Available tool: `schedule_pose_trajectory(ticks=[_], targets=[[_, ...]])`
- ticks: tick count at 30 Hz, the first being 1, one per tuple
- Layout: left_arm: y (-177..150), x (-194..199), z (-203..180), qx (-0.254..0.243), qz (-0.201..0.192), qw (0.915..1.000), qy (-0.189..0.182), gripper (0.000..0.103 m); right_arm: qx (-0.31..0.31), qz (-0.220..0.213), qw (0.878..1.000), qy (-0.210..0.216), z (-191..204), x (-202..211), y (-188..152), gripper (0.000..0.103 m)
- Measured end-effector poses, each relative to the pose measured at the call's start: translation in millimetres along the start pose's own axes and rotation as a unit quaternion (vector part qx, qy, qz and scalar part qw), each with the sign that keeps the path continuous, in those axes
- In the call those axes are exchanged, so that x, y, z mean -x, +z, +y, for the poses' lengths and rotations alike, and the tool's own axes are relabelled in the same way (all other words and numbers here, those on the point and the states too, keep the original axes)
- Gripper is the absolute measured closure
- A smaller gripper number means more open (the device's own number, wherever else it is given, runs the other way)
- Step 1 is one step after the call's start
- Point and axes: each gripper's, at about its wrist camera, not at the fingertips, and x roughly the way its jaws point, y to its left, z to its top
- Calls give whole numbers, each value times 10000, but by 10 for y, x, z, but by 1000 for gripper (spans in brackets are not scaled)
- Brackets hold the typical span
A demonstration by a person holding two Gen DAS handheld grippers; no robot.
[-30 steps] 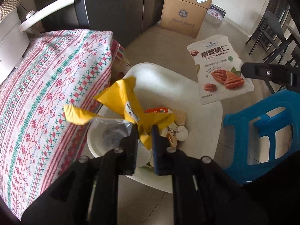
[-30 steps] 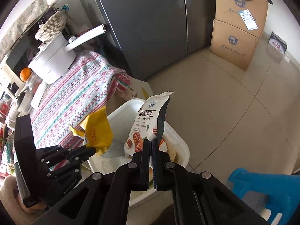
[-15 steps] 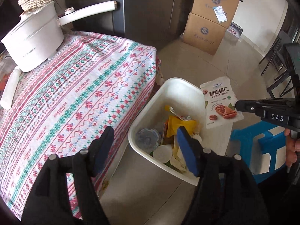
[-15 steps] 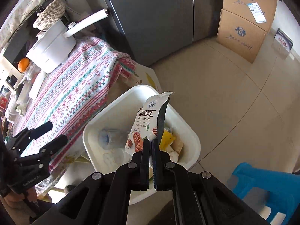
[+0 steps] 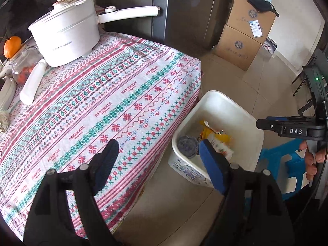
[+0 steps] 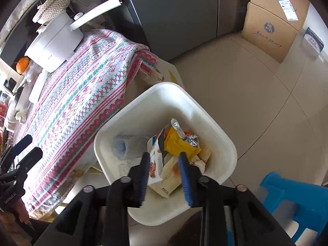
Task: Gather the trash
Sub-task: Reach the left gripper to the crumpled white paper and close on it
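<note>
A white trash bin (image 6: pixel 213 127) stands on the floor beside the cloth-covered table (image 5: pixel 106 106); it also shows in the left wrist view (image 5: pixel 231 106). Inside lie a yellow wrapper (image 6: pixel 176 141), a clear plastic cup (image 6: pixel 125 145) and the pecan snack bag (image 6: pixel 155 164). My right gripper (image 6: pixel 164 160) is open just above the bin, with the pecan bag loose between its fingers. My left gripper (image 5: pixel 157 155) is open and empty, above the table's edge and the bin's left side.
A white pot (image 5: pixel 65 37), an orange (image 5: pixel 12 43), a jar (image 5: pixel 22 65) and a white bottle (image 5: pixel 32 82) stand at the table's far end. Cardboard boxes (image 5: pixel 246 32) are stacked by the wall. A blue stool (image 6: pixel 291 201) is right of the bin.
My right gripper opened and the pecan bag dropped into the bin. My left gripper, open since half a second ago, drew back and up from the bin toward the table.
</note>
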Motion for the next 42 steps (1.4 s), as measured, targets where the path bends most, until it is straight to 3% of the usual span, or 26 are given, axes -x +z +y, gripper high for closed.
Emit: schedule_pose_trajectory(ticks=[11,16,19,23,26,32,36,38,42], targets=[[44,231,557,611,-188,9979,123,18,168,-545,9983,149,421,248,129,34],[110,362,1247,1089,-212,9916,670,17,322,-675,9969,256,739,256,227,32],[106,437,1875,1721,-231,9802,947,17,443,-722,9959,314,951,210,313,29],[-24,513,2664,2368,-327,9589,1526,17,643,-748,9945,352,1264,98,410,26],[-159,509,3174,2839,-400,9432,1681,17,814,-755,9933,335,1507,-13,464,26],[-361,357,3881,3441,-679,9230,1581,18,1222,-854,9887,127,1985,-237,549,26],[-381,103,4181,3664,-749,9177,1344,30,1499,-901,9846,50,2286,-375,630,25],[-372,20,4301,3758,-991,9144,1129,37,1608,-979,9821,78,2436,-416,679,25],[-404,-143,4554,4183,-1283,8958,781,50,1627,-969,9811,385,2721,-519,812,25]])
